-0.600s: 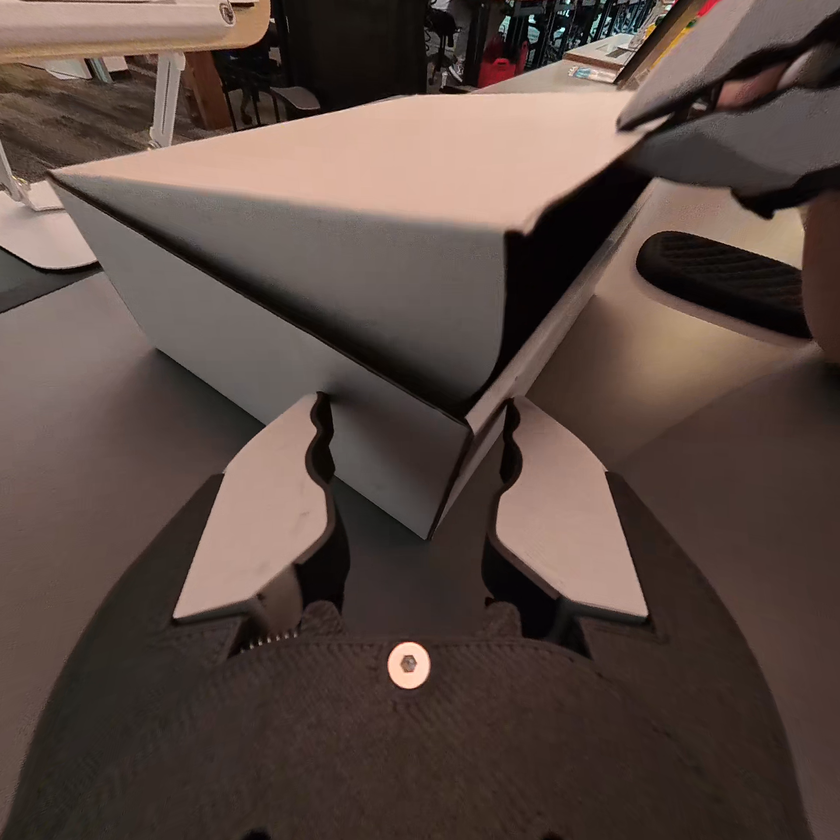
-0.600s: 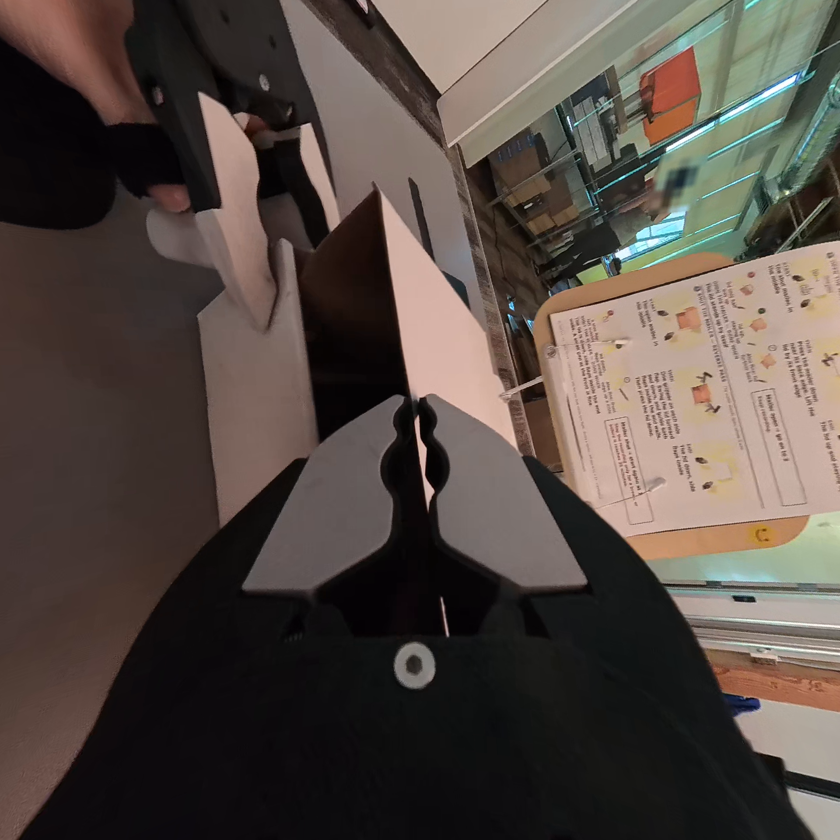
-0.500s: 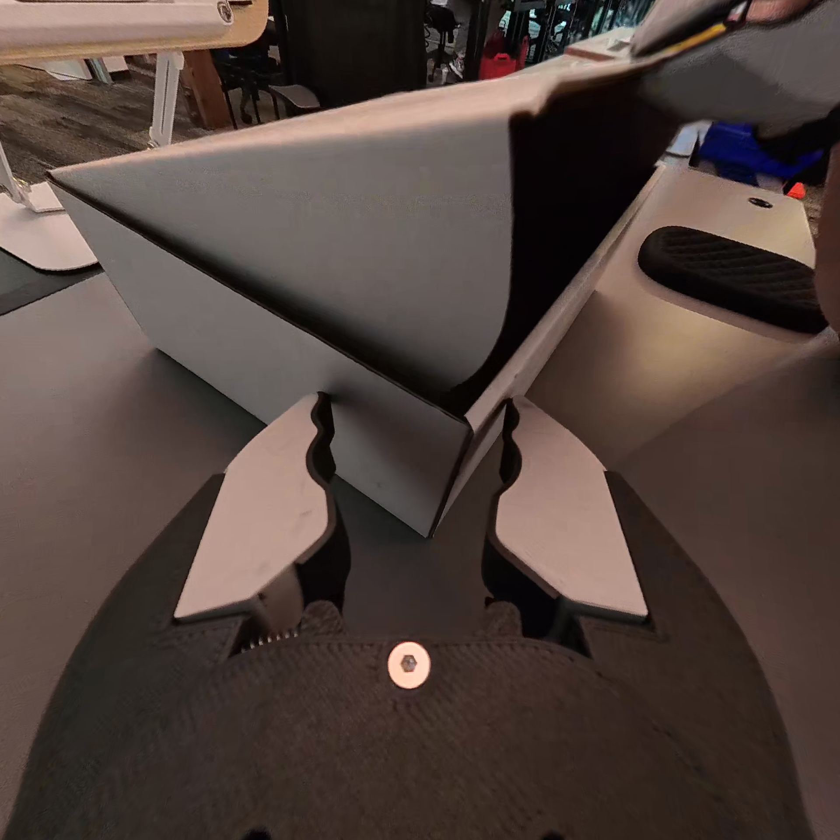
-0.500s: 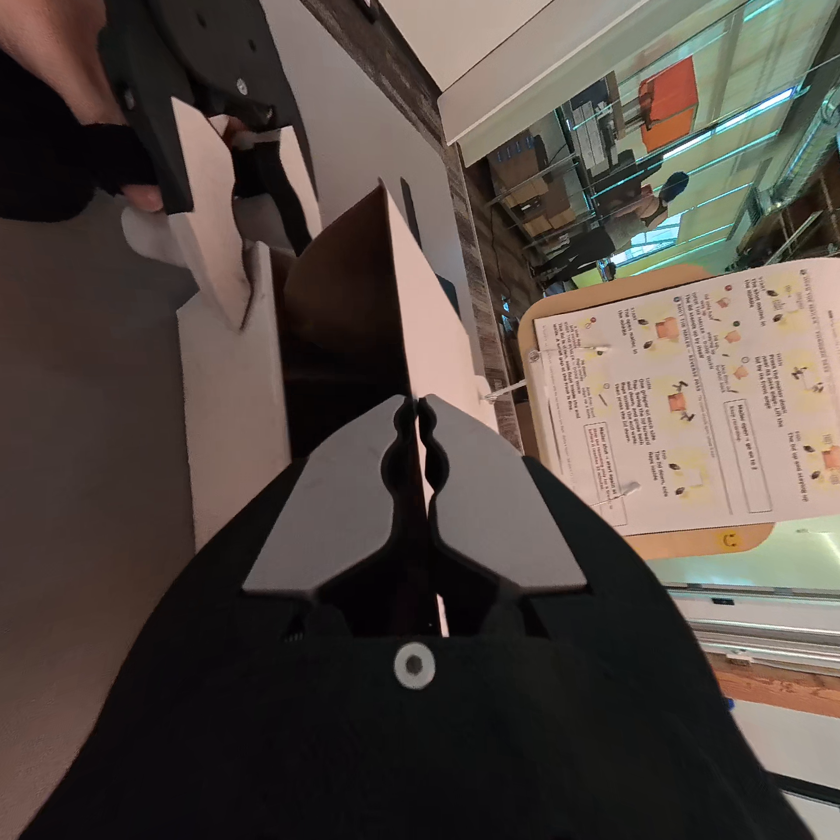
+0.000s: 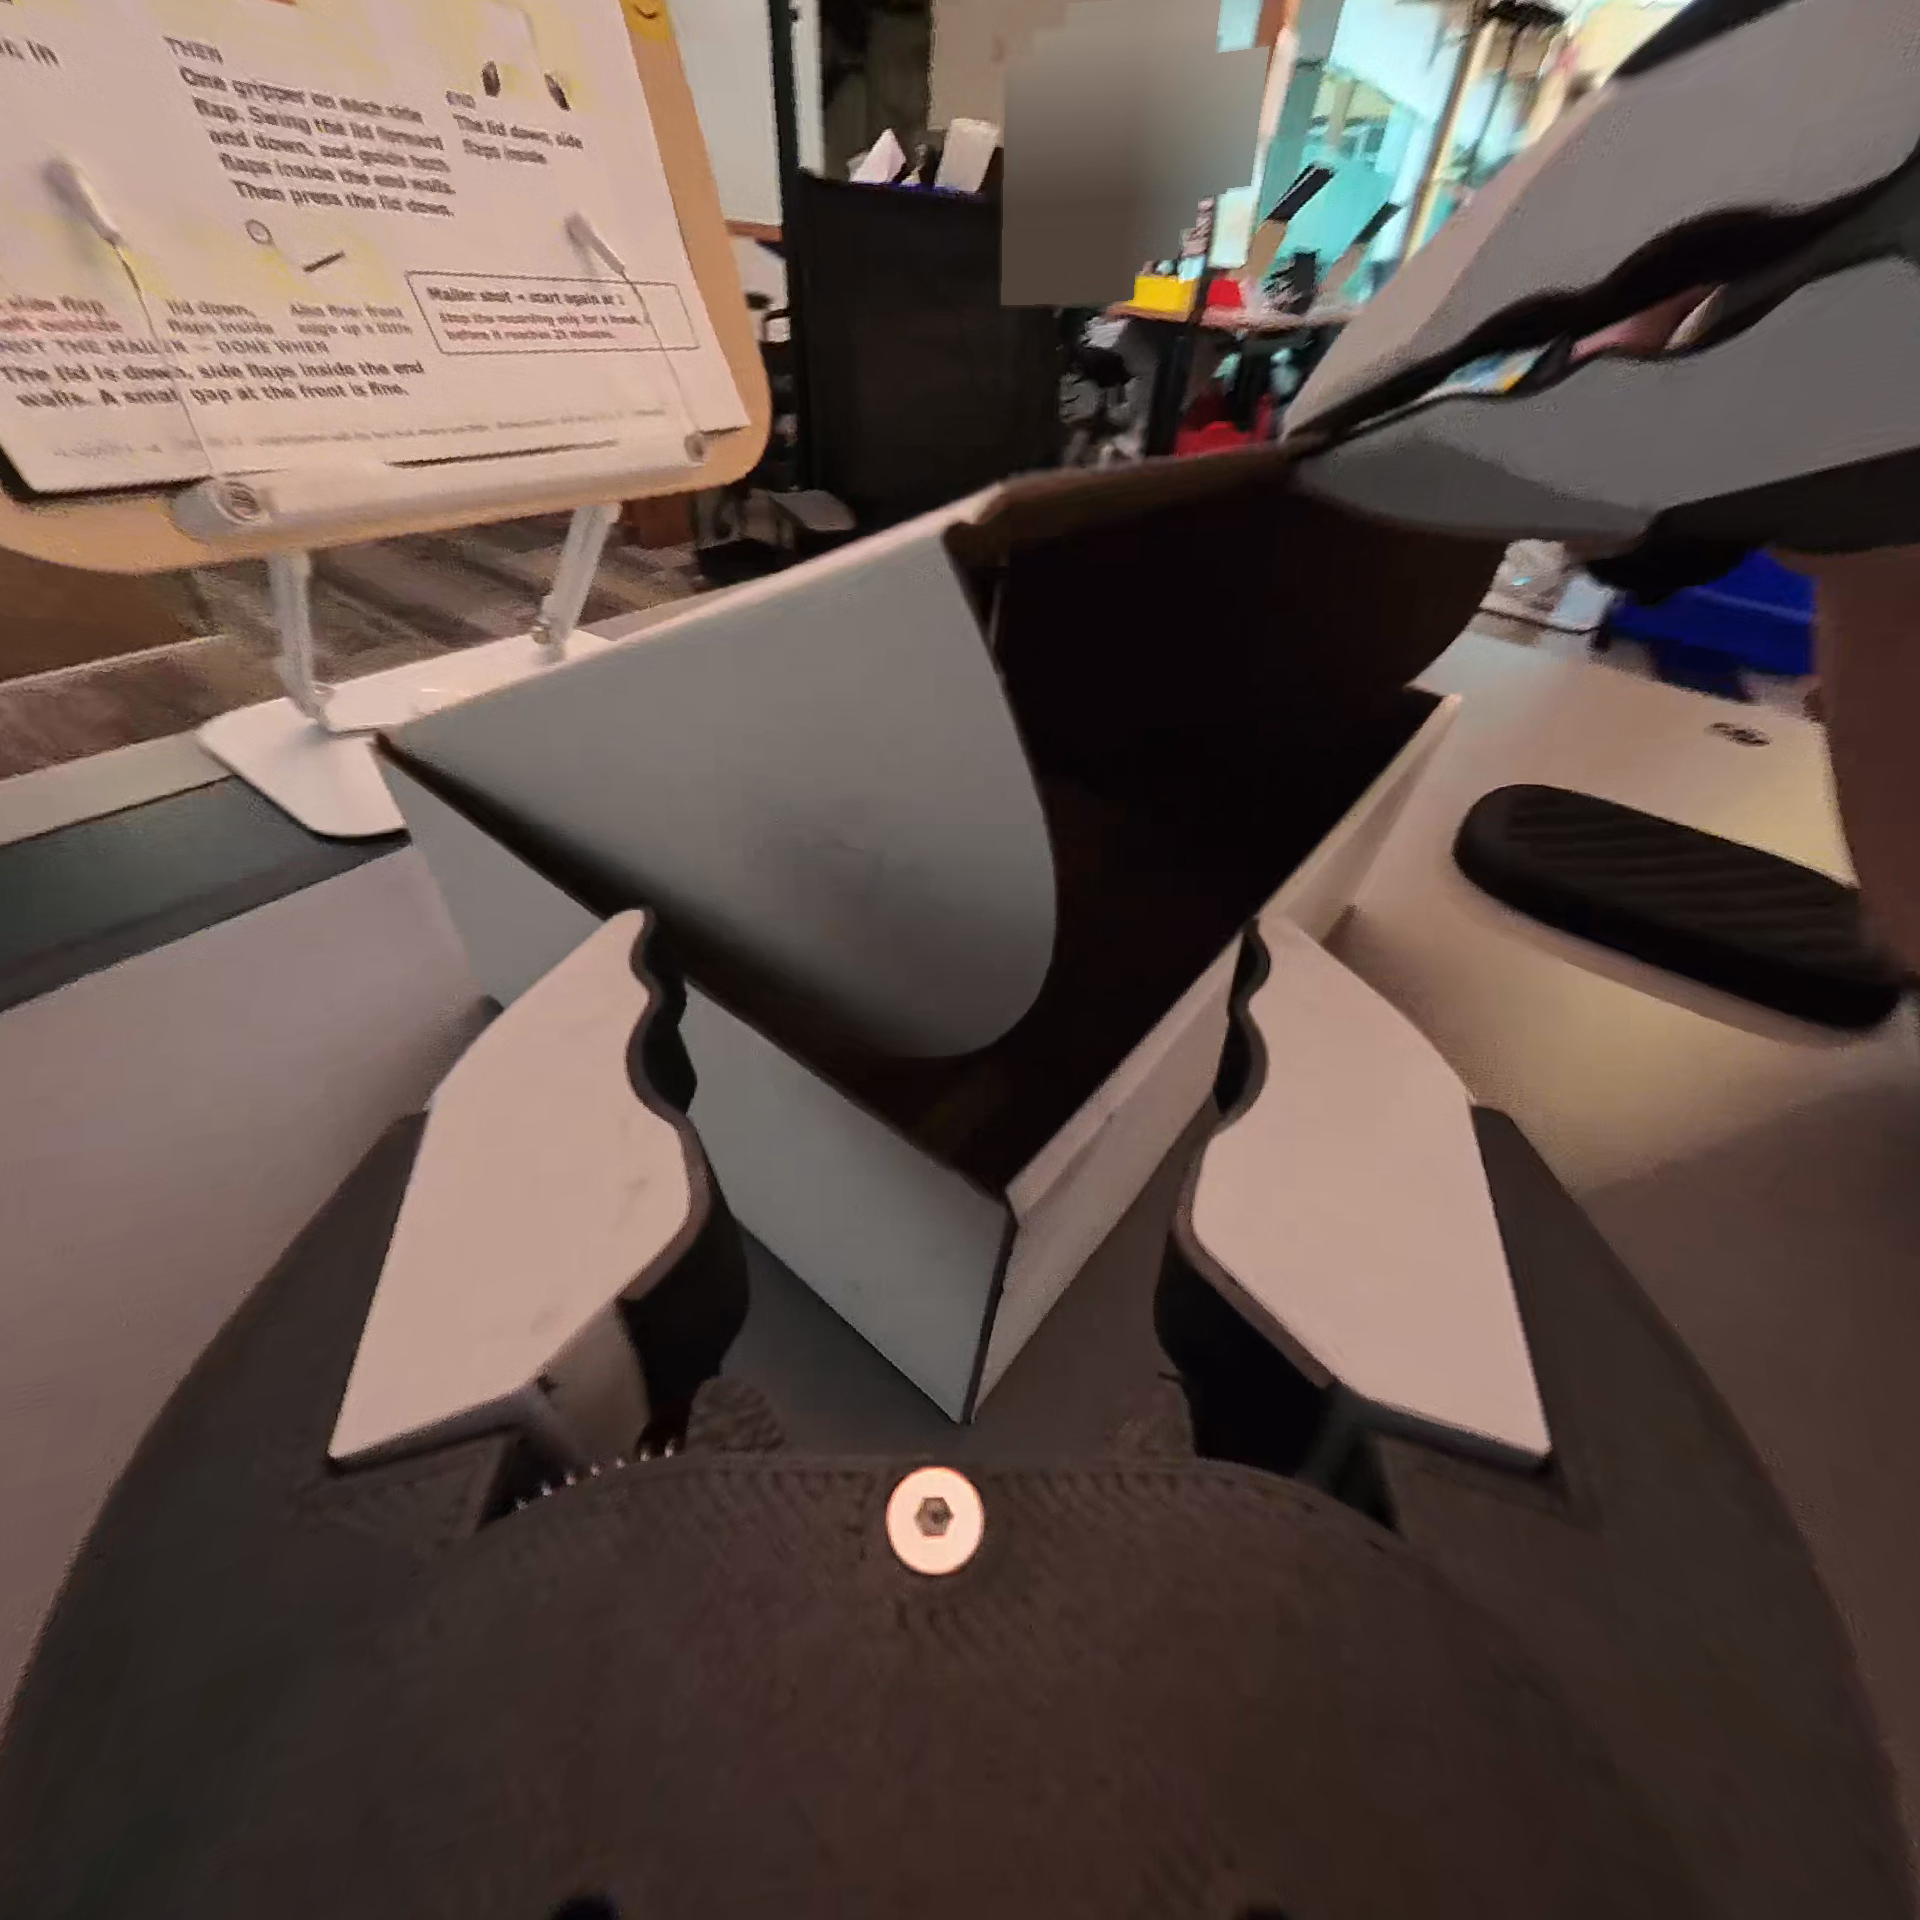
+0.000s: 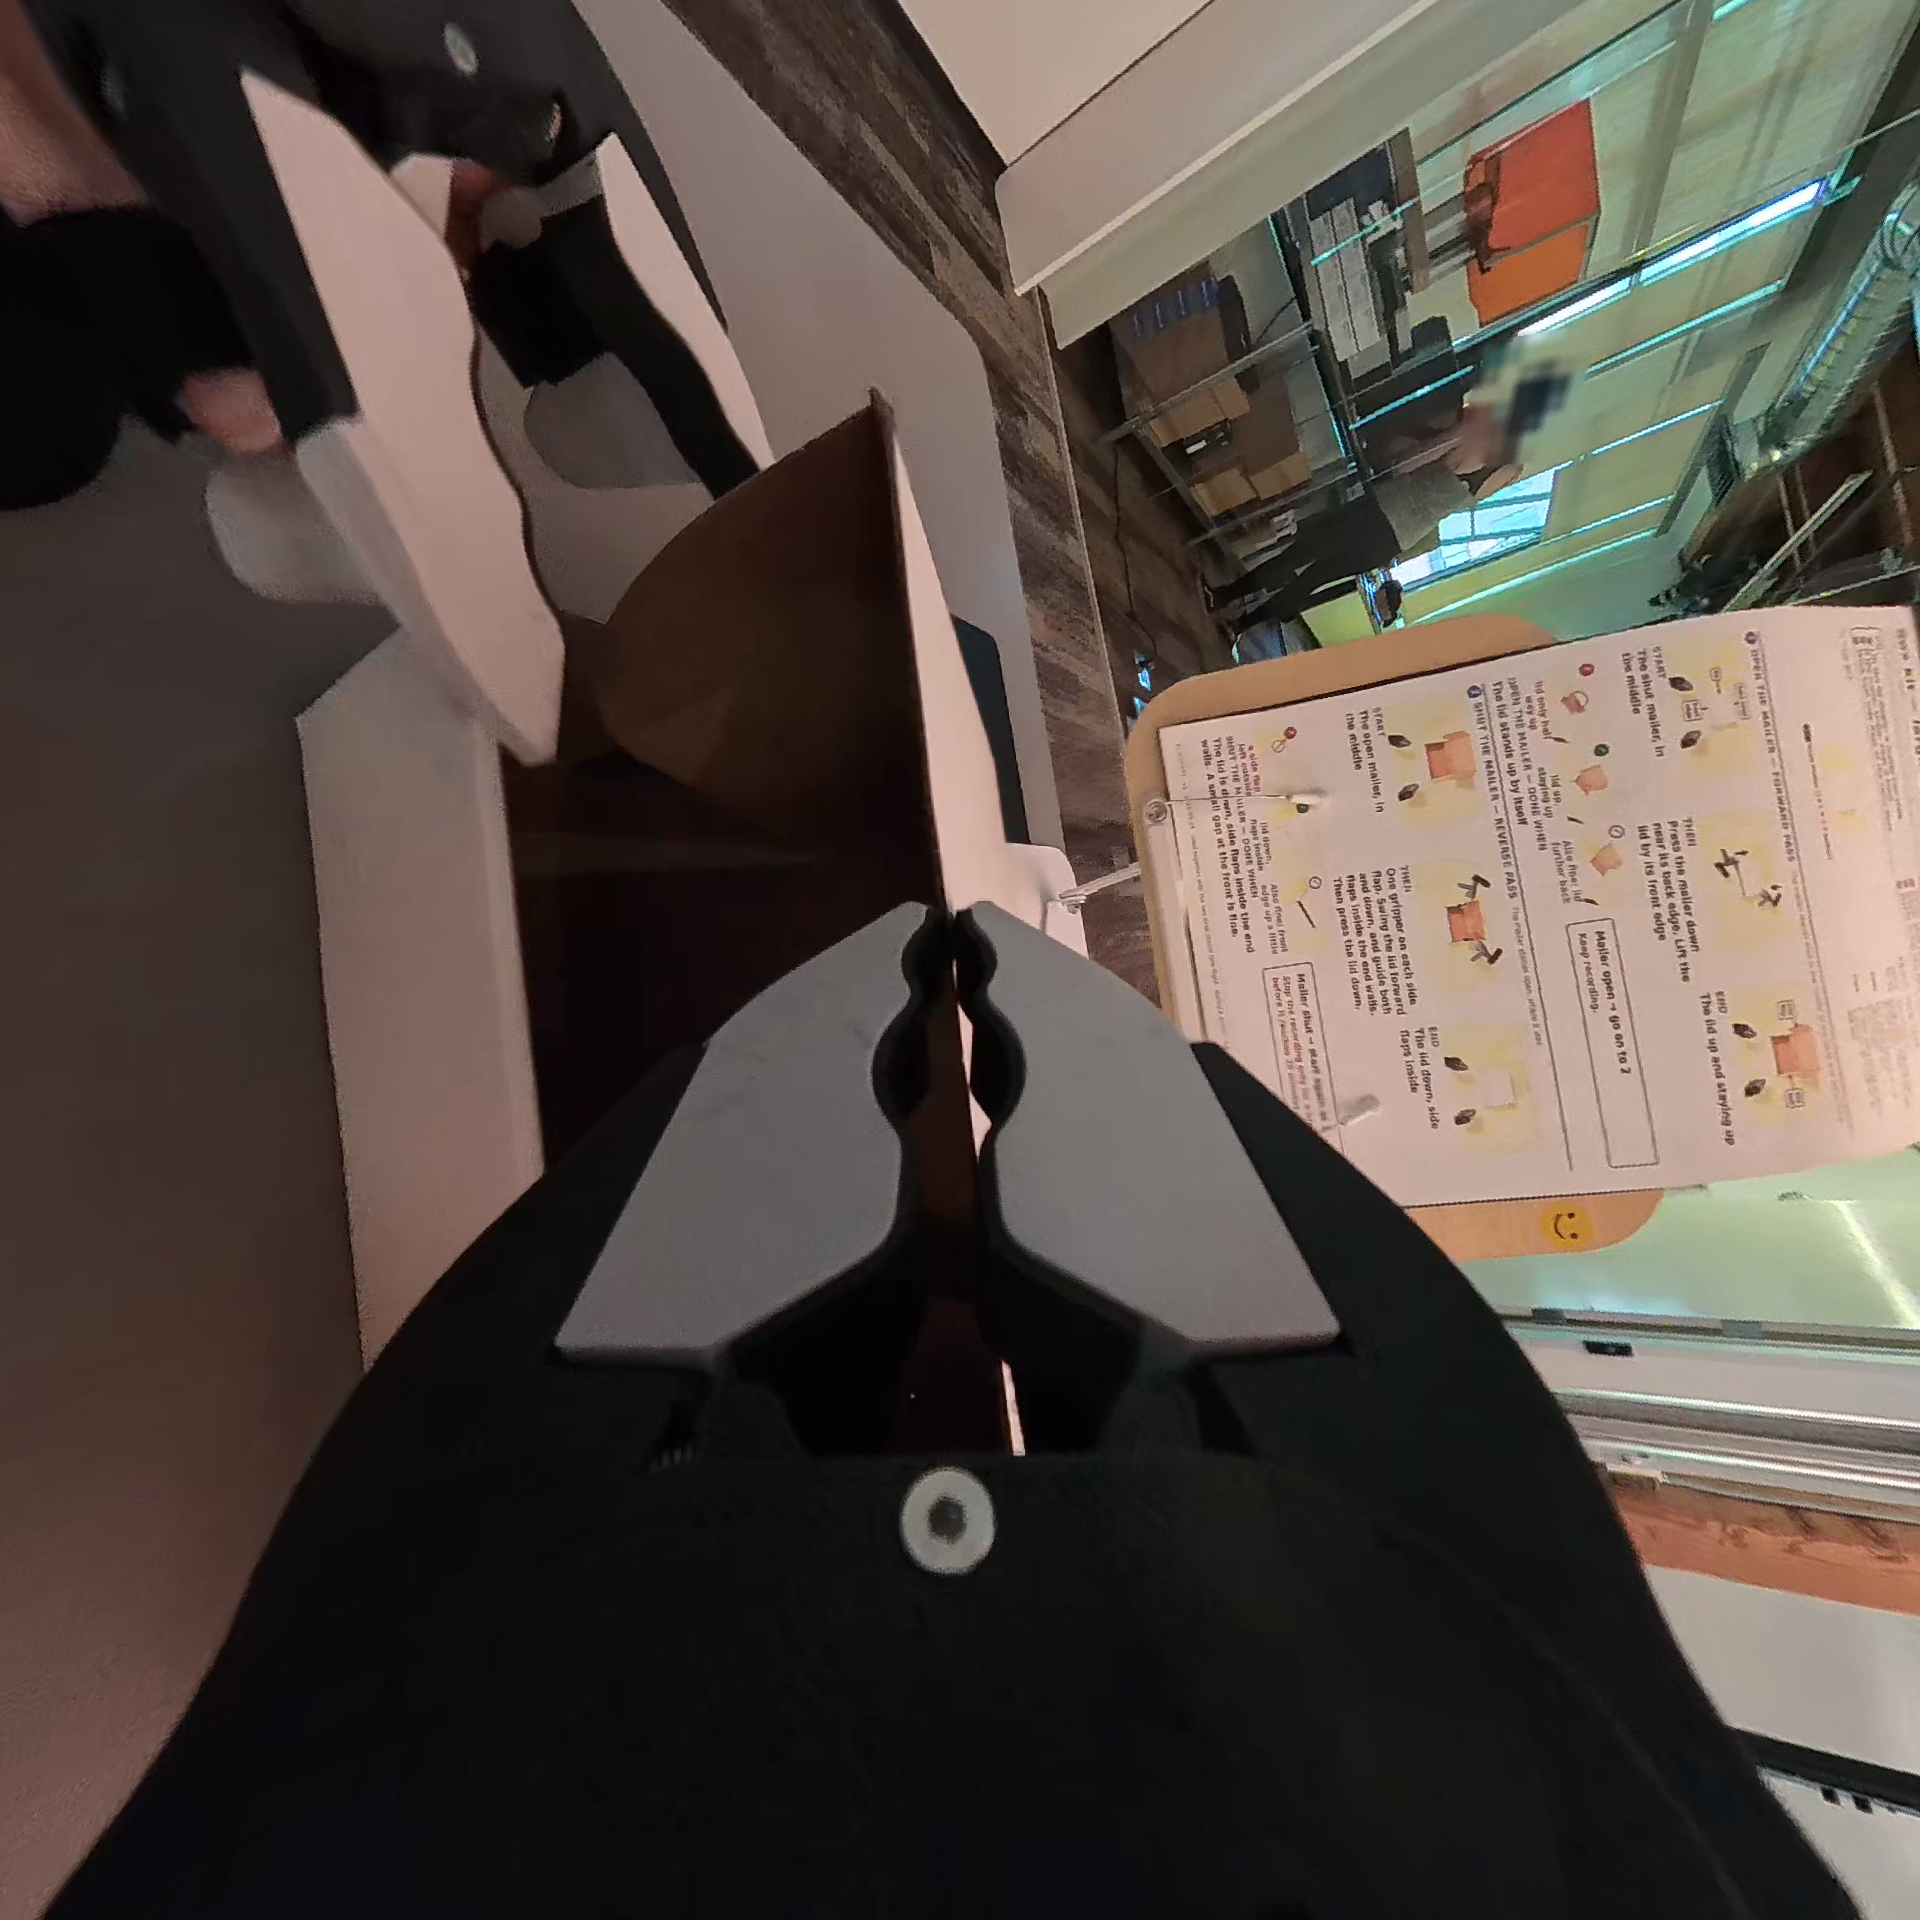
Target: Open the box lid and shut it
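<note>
A white cardboard box (image 5: 852,1226) stands on the grey table with its brown inside showing. Its lid (image 5: 1195,582) is raised, and a rounded side flap (image 5: 790,831) hangs over the left wall. My left gripper (image 5: 951,935) is open, its fingers astride the box's near corner without gripping it. My right gripper (image 5: 1309,436) comes in from the upper right, shut on the lid's front edge. In the right wrist view the right gripper (image 6: 954,920) pinches the thin lid (image 6: 810,644) edge-on. One of the left gripper's fingers (image 6: 416,436) rests by the box wall (image 6: 416,935).
An instruction sheet on a tan board with a white stand (image 5: 343,239) is behind the box on the left; it also shows in the right wrist view (image 6: 1538,914). A black ribbed pad (image 5: 1662,894) lies on the table at right. A cluttered room lies beyond.
The right gripper has lifted the lid much higher, exposing the box's inside. The left gripper has opened wider and moved forward, so the box corner sits deeper between its fingers.
</note>
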Motion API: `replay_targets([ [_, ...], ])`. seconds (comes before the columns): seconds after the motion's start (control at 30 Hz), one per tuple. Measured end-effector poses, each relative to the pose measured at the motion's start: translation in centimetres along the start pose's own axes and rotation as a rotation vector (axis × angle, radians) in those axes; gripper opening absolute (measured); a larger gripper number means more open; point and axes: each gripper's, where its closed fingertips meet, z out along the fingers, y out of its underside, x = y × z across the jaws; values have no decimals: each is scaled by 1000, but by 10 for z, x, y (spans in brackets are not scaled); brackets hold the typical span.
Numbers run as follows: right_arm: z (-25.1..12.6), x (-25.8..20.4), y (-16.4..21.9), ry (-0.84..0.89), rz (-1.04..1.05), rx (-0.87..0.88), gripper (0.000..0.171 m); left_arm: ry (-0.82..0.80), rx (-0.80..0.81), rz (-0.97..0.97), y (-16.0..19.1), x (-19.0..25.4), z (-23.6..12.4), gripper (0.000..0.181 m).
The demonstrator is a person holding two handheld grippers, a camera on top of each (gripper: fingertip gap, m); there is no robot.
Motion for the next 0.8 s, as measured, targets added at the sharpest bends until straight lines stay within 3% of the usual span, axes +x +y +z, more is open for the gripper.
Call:
replay_targets([
  [0.03,-1,4,-1,3,0,-8,2,-41,-15,15,-1,-2,4,100],
  [0.3,-7,48,-9,-10,65,-16,2,-291,-120,71,-3,-11,19,85],
  [0.6,-4,76,-13,-211,258,11,2,-376,-130,117,-21,-21,17,20],
  [0.7,-1,97,-8,-182,268,29,2,-395,-120,125,-35,-28,12,14],
  [0.73,-1,104,-6,-152,285,39,5,-407,-124,125,-39,-31,11,12],
  [0.8,-8,122,-1,-48,310,67,28,-425,-141,125,-45,-39,9,9],
])
